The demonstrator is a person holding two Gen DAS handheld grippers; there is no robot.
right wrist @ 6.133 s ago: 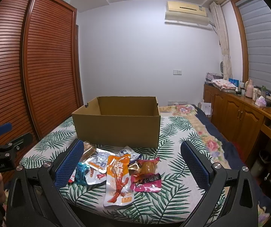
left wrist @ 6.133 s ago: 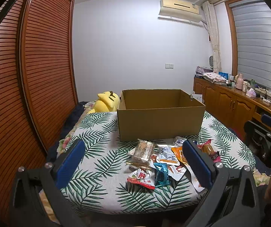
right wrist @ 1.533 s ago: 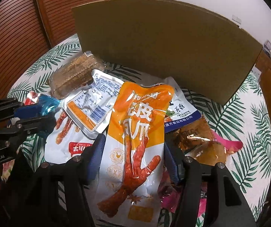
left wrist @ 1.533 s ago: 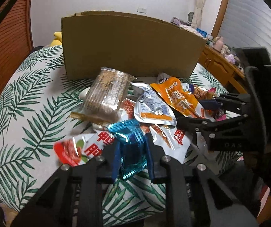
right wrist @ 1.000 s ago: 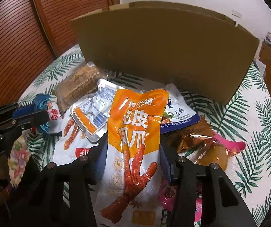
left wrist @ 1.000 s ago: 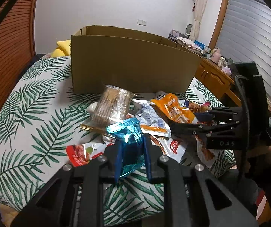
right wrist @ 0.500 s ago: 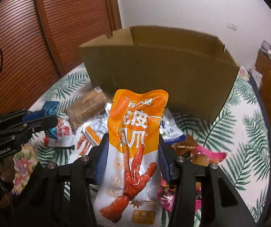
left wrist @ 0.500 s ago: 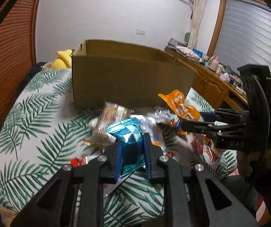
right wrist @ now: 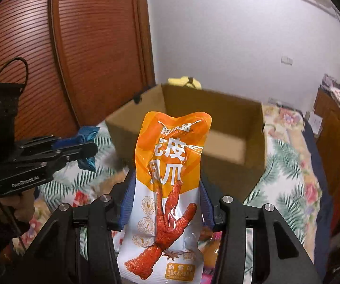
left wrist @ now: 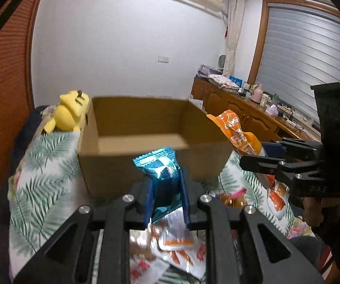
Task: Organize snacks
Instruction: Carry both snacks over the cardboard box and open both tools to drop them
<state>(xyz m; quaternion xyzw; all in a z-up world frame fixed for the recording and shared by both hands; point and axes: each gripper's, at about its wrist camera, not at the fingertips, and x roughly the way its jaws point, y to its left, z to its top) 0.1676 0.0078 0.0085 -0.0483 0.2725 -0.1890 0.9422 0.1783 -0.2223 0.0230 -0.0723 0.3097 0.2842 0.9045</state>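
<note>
Left wrist view: left gripper (left wrist: pixel 166 190) pinched tight on blue foil packet (left wrist: pixel 159 165), held in air just short of cardboard box (left wrist: pixel 146 163). Box looks empty. Tip: clear near wall before letting go.

Right wrist view: right gripper (right wrist: pixel 165 198) part-open, clamped on edges of orange chicken-feet pouch (right wrist: pixel 170 184), upright before box (right wrist: pixel 229 165). Floppy pouch, so carry well over rim, drop flat.

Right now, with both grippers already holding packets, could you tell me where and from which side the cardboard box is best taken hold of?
Grip the cardboard box by the top edge of its near wall, coming from above. The top is open with no flaps in the way, so a thin upright wall is there to pinch; the body looks too wide to span. First the left gripper must release the blue packet, or the right gripper the orange packet.
</note>
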